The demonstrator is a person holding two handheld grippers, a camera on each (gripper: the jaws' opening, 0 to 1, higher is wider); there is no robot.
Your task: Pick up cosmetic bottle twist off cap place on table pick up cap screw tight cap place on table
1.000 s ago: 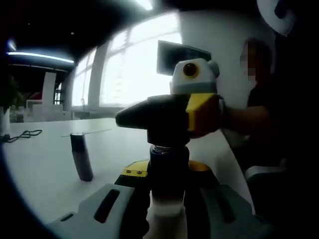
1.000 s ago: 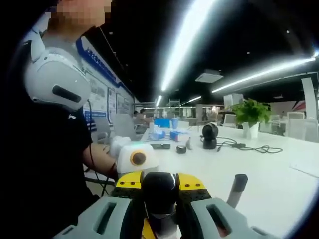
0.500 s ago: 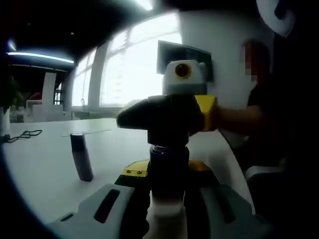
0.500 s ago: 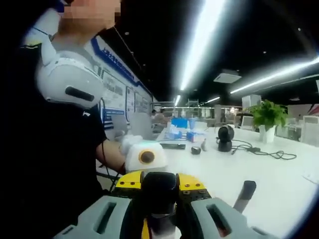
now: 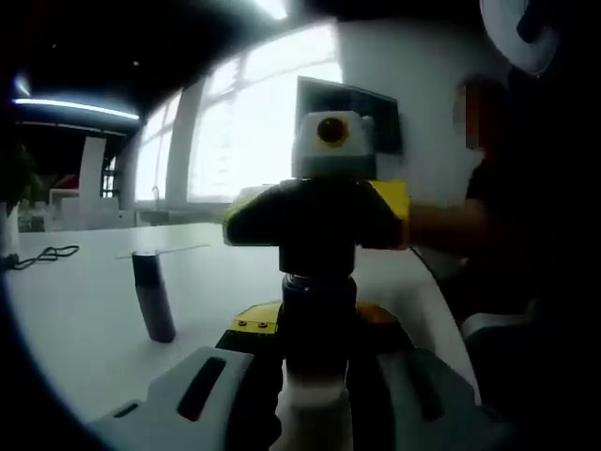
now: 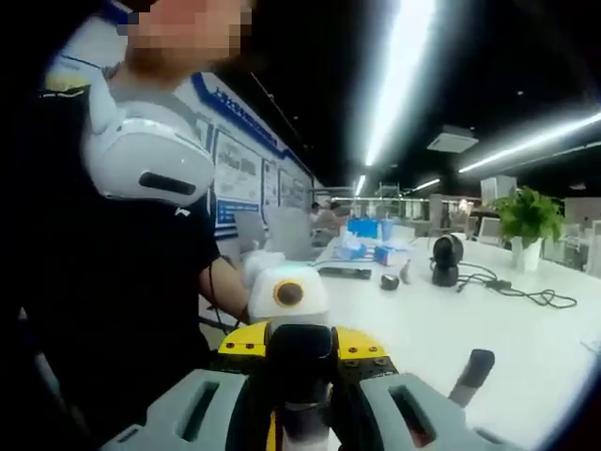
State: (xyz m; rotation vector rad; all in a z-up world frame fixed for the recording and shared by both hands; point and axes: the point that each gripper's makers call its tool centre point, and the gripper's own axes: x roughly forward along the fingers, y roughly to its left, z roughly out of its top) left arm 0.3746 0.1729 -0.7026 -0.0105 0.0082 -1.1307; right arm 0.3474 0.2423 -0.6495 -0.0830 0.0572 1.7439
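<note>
Between left gripper (image 5: 315, 413) jaws: cosmetic bottle (image 5: 317, 376), clamped upright; right gripper (image 6: 300, 413) clamped on its dark cap (image 6: 300, 355).

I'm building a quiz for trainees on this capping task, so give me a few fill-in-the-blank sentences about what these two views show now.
1. The left gripper is shut on the white cosmetic bottle with a ____ cap.
2. The right gripper clamps that bottle's dark cap from ____.
3. A slim dark tube stands on the ____ table.
4. A green potted plant sits on the table in the ____ gripper view.

Missing words: dark; above; white; right
</note>
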